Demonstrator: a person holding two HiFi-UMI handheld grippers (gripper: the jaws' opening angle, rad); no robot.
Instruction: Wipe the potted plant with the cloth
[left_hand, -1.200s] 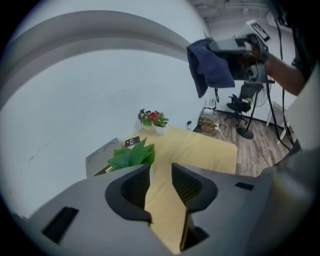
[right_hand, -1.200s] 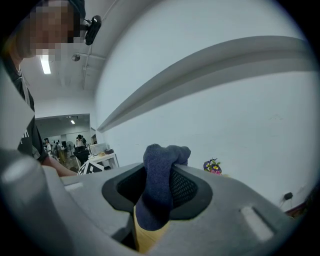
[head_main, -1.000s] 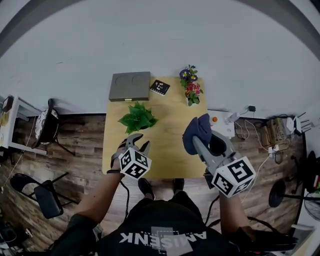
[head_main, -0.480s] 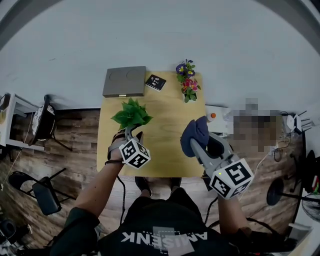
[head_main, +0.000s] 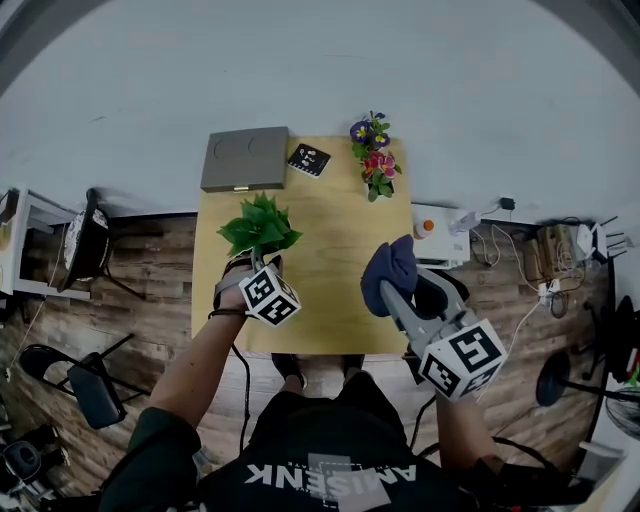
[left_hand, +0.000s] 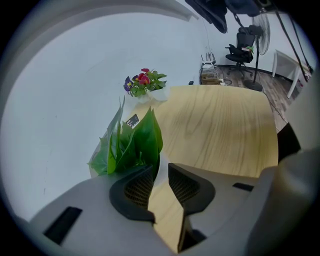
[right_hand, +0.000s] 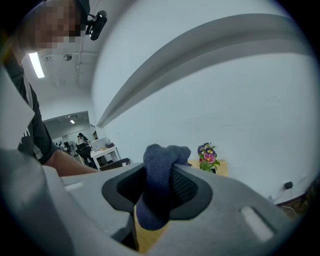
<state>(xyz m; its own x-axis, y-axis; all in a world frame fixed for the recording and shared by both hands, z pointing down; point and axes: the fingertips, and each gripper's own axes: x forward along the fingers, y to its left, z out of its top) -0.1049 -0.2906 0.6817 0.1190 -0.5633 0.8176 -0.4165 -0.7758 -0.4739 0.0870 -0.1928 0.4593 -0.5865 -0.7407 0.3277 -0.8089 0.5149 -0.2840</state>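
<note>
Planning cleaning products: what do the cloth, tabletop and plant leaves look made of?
Cloth: soft dark-blue fabric, matte, bunched in thick folds. Tabletop: light wood or laminate, smooth, visible grain. Leaves: glossy green; real or plastic, cannot tell.

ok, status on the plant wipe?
Left gripper open, jaws just been closing beside potted plant, nothing gripped. Right gripper shut on cloth. Bare table between cloth and plant.
</note>
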